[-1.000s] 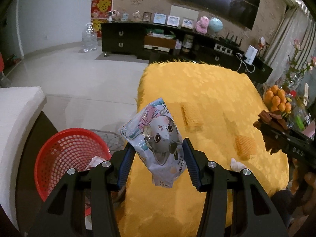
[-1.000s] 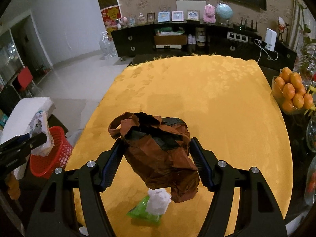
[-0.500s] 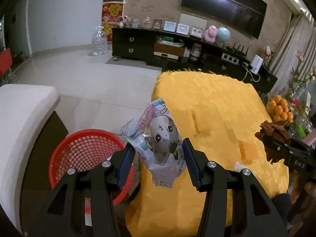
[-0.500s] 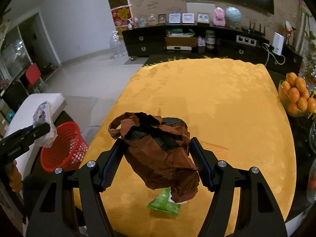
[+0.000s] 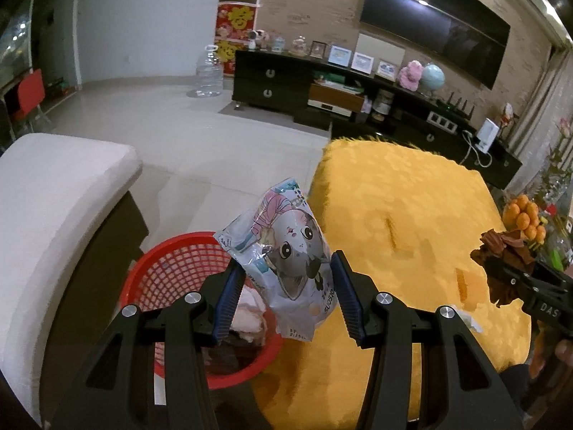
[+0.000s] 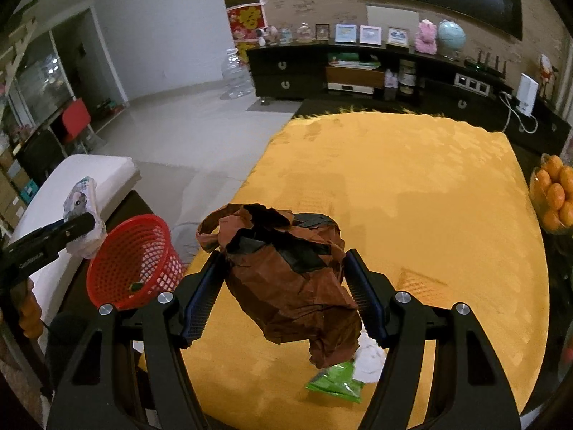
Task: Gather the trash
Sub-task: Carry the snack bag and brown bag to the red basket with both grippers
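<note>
My left gripper is shut on a cat-print snack wrapper and holds it above the right rim of a red mesh basket that stands beside the table. The basket holds some trash. My right gripper is shut on a crumpled brown paper bag and holds it above the yellow tablecloth. A green wrapper and a white tissue wad lie on the cloth under the bag.
A white cushioned seat stands left of the basket. A bowl of oranges sits at the table's right edge. A dark TV cabinet lines the far wall. Tiled floor lies beyond the basket.
My left gripper has carried the wrapper left, from over the table edge to over the basket. My right gripper has also shifted left with the bag, and the basket looks nearer.
</note>
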Motion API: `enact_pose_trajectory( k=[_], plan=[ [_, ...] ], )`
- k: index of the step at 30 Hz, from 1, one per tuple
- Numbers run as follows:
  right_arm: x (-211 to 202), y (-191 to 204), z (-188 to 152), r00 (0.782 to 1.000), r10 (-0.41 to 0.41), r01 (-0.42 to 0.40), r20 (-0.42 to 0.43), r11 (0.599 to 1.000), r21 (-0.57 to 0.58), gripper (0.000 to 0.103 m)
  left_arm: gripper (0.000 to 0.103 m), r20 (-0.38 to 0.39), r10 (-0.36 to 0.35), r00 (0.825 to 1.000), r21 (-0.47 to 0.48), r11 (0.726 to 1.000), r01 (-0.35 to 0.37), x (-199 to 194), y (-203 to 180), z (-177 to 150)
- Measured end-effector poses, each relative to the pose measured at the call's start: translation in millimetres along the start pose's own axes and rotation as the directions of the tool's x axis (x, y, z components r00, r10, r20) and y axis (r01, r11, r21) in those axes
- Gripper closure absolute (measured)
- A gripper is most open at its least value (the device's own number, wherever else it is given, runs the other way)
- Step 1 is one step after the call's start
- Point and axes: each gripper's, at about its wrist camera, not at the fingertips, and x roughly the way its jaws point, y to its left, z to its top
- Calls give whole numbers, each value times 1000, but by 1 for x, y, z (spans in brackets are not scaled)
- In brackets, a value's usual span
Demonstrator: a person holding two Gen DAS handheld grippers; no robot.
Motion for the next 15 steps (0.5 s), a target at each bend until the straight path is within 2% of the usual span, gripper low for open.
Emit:
enact_pose_trajectory(
  k=[15],
  plan=[
    [26, 57, 17, 996, 75, -78, -41, 992, -101, 37, 55, -7, 55, 998, -67, 996, -55, 0, 42, -8]
  ],
)
